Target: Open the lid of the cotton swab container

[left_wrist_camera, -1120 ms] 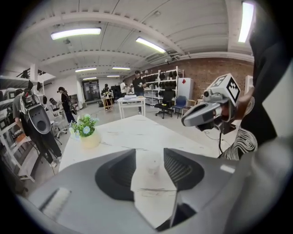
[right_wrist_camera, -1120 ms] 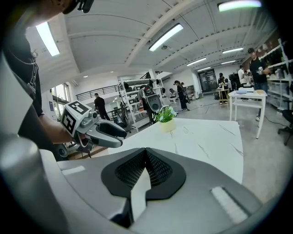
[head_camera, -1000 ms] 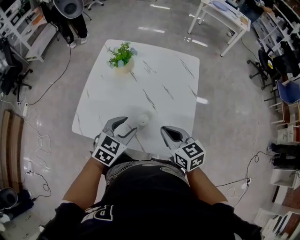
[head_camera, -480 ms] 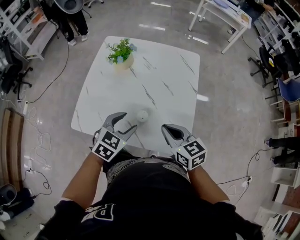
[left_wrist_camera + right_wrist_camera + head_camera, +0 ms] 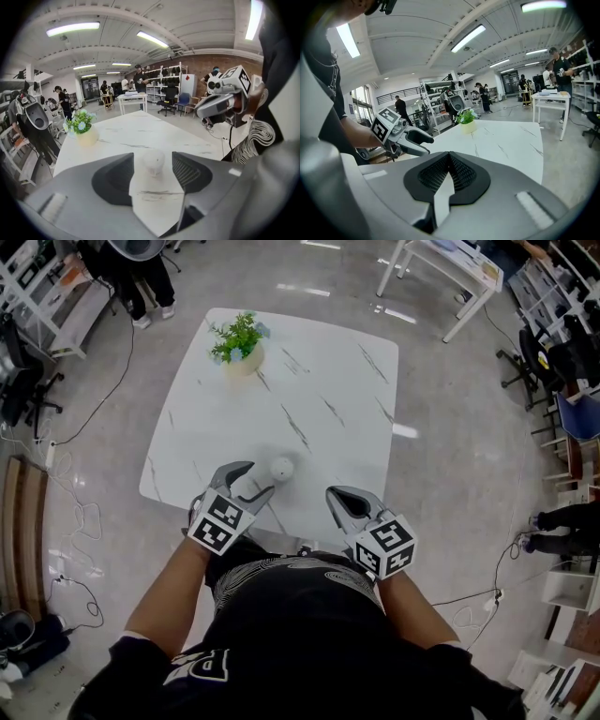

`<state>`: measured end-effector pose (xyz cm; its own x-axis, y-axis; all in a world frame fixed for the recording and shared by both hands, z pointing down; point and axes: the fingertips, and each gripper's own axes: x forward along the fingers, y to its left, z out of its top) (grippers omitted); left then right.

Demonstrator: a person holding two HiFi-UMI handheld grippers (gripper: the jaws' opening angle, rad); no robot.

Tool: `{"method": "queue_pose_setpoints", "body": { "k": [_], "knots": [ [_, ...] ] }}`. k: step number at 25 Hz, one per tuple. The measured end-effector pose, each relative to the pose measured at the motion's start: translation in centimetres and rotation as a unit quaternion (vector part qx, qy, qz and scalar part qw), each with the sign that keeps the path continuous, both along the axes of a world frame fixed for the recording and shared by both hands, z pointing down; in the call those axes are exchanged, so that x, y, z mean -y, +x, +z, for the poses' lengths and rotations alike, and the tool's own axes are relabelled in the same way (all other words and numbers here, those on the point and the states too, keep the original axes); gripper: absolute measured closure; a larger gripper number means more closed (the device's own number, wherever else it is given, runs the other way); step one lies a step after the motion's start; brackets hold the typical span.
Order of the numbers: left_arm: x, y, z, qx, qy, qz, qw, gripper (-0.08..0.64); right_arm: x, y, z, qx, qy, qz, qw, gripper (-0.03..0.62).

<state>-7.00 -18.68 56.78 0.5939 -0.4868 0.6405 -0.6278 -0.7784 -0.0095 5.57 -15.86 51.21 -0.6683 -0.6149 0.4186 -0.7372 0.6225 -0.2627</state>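
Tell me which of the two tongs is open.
The left tongs: its jaws stand wide, having just been opening, pads touching nothing, with the white container just ahead. The right tongs are shut, pads together, empty.

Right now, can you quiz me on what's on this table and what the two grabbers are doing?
1. True or false: the right gripper has shut fingers with nothing between them.
2. What stands just ahead of the left gripper? A a mug; B the white cotton swab container; C a book.
3. Fill in: the potted plant stands near the table's ___ left corner.
Key: 1 true. 2 B; the left fingers have just been opening, not touching it. 3 far.
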Motion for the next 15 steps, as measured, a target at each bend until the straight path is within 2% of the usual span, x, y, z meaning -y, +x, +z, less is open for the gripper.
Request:
{"method": "queue_pose_setpoints", "body": {
  "k": [5,10,15],
  "knots": [
    [0.5,0.2,2.8,-0.002,-0.026,-0.018,0.9995,0.253,0.3,0.4,0.7,-0.001,-0.005,0.004,1.000,0.592],
    [0.6,1.0,5.3,0.018,-0.039,-0.005,0.9991,0.244,0.4,1.1,1.4,-0.001,-0.011,0.008,1.000,0.592],
    [1.1,1.3,6.7,0.024,-0.049,-0.011,0.9985,0.244,0.6,1.4,2.0,0.004,-0.019,0.014,1.000,0.592]
  ]
}}
